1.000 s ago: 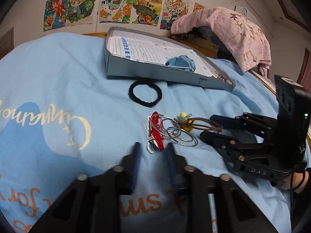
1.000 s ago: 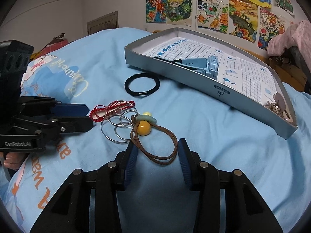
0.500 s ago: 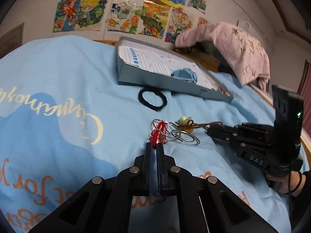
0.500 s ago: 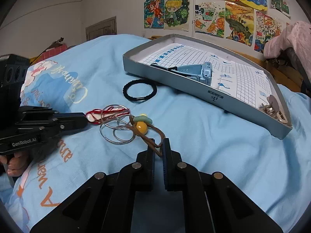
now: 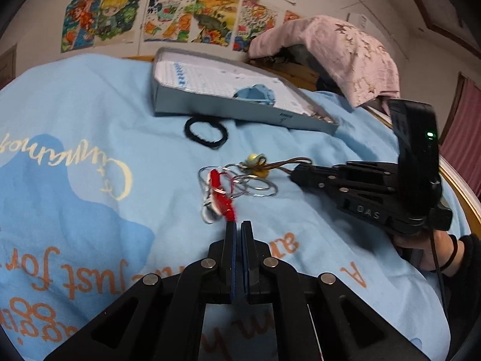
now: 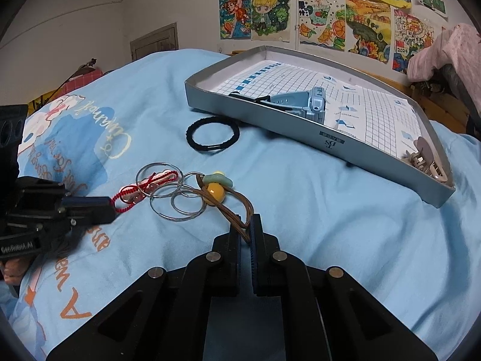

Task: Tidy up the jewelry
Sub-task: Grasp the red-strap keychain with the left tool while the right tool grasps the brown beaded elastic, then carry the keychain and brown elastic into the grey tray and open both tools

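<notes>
Both tongs pulled back a bit, stretching the tangle. Left tongs [image 5: 238, 225] pinch the red braided cord [image 5: 222, 194]; right tongs [image 6: 246, 225] clamp the brown cord [image 6: 237, 210], silver rings [image 6: 177, 198] at 10 o'clock.

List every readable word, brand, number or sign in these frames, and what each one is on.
"DAS": side of the right gripper.
"GenRobot.AI": side of the left gripper.
"2024": wall drawing.
"A": orange letter on the blue bedsheet; its cursive script is mirrored and unreadable.
Label on the tray wall: too small.
</notes>
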